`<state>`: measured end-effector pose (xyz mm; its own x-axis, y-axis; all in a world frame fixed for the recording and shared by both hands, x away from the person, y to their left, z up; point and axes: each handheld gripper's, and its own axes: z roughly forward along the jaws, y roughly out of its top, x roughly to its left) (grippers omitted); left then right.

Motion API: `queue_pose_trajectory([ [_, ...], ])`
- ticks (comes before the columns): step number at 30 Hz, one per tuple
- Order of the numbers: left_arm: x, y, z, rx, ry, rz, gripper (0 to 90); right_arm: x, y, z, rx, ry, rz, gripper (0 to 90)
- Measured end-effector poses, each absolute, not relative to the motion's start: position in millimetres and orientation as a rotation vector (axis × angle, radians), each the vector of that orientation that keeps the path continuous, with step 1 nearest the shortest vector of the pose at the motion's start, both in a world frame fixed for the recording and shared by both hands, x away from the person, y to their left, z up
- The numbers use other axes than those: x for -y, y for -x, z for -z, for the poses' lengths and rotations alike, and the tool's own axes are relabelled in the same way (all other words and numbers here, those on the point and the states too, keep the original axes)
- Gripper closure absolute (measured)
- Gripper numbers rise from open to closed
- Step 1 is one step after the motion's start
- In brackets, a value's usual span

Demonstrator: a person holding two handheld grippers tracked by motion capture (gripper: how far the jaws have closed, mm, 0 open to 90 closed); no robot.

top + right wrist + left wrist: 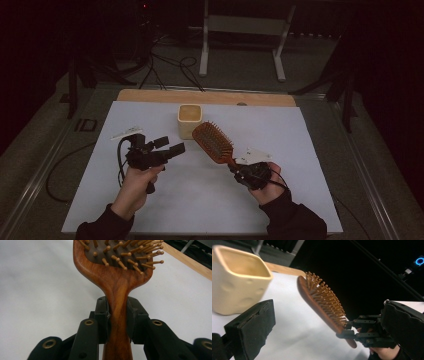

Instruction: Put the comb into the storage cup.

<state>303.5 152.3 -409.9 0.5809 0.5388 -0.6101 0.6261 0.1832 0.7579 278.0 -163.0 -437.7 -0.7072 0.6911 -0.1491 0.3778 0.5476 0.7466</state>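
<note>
A wooden paddle hairbrush (212, 141) with peg bristles is held up over the white table sheet (200, 200), its head pointing toward the far left. My right gripper (117, 312) is shut on the brush's handle (117, 322), one jaw pad on each side. To the left, my left gripper (169, 145) is held in the person's hand, open and empty, and points right at the brush with a small gap between them. In the left gripper view the brush (322, 302) hangs ahead between the wide-apart jaws. A cream square cup (190, 120) stands just behind the brush head.
A wooden strip (205, 97) runs along the far side of the sheet. Beyond it are floor cables (170, 70) and a white metal stand (242, 30). The cream cup (239, 280) looms close at the left of the left gripper view.
</note>
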Motion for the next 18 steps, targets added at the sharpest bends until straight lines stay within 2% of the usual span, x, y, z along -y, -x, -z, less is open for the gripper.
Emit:
queue_pose_trajectory([
  [10, -121, -316, 420, -1.089, -1.4, 0.17, 0.0, 157, -270, 435, -2.339, -0.827, -0.985, 73.3],
  [18, -105, -323, 424, -1.173, -1.352, 0.14, 0.0, 155, -266, 433, -2.327, -0.807, -1.009, 73.3],
])
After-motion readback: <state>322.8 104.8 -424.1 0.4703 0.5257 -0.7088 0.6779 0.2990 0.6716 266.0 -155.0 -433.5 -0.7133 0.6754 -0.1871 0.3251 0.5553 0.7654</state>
